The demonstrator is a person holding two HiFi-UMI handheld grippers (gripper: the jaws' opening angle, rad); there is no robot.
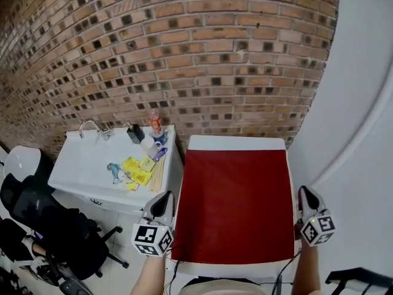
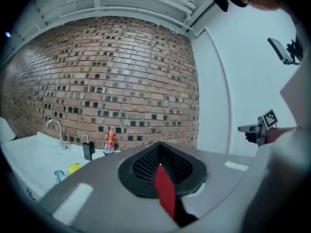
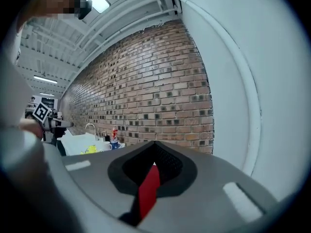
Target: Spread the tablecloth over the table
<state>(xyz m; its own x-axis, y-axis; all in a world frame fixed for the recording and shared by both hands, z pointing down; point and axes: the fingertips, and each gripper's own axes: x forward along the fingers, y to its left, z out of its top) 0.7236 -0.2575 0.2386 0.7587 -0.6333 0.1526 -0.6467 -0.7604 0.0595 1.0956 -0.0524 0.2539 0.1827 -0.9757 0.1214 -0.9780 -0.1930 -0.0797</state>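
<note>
A red tablecloth (image 1: pixel 236 201) lies over a white table (image 1: pixel 236 142) that stands against the brick wall, and white table shows at its far end. My left gripper (image 1: pixel 165 195) holds the cloth's near left corner, and a red strip (image 2: pixel 165 191) is pinched between its shut jaws. At the near right corner my right gripper (image 1: pixel 304 192) is shut on the cloth as well, with a red fold (image 3: pixel 147 191) between its jaws. Both grippers are raised at the table's near end and point toward the wall. In the left gripper view, the right gripper (image 2: pixel 257 128) appears far off at the right.
A white sink counter (image 1: pixel 80 165) stands left of the table with a faucet (image 1: pixel 91 126), a dark soap bottle (image 1: pixel 135 134), a red bottle (image 1: pixel 155 122), cups and yellow packets (image 1: pixel 138 169). A black office chair (image 1: pixel 55 226) is at lower left. A white wall (image 1: pixel 356 134) runs along the right.
</note>
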